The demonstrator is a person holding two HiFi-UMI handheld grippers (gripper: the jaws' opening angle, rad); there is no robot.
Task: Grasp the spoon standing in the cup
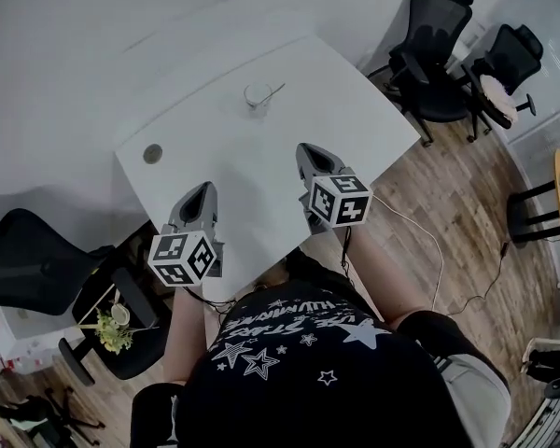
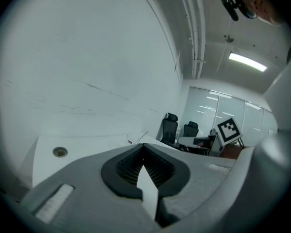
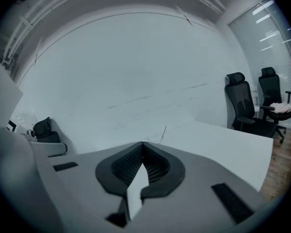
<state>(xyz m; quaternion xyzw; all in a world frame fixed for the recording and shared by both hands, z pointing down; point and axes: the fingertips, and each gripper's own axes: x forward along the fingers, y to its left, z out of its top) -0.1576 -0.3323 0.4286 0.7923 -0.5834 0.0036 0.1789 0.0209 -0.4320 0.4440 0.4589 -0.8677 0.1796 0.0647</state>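
Observation:
A clear cup (image 1: 256, 95) stands near the far edge of the white table (image 1: 355, 119), with a thin spoon (image 1: 274, 91) leaning out of it to the right. My left gripper (image 1: 205, 188) hovers over the table's near left part, well short of the cup, its jaws shut on nothing. My right gripper (image 1: 306, 148) is further forward, below and right of the cup, also shut and empty. In the right gripper view the cup (image 3: 155, 140) and spoon (image 3: 164, 131) show just beyond the shut jaw tips (image 3: 142, 143). In the left gripper view the spoon (image 2: 143, 135) peeks over the shut tips (image 2: 143, 145).
A round cable hole (image 1: 152, 153) sits in the table's left corner. A white wall runs behind the table. Black office chairs (image 1: 437, 49) stand at the right on the wood floor, another chair (image 1: 33, 264) at the left. A cable (image 1: 429, 241) trails across the floor.

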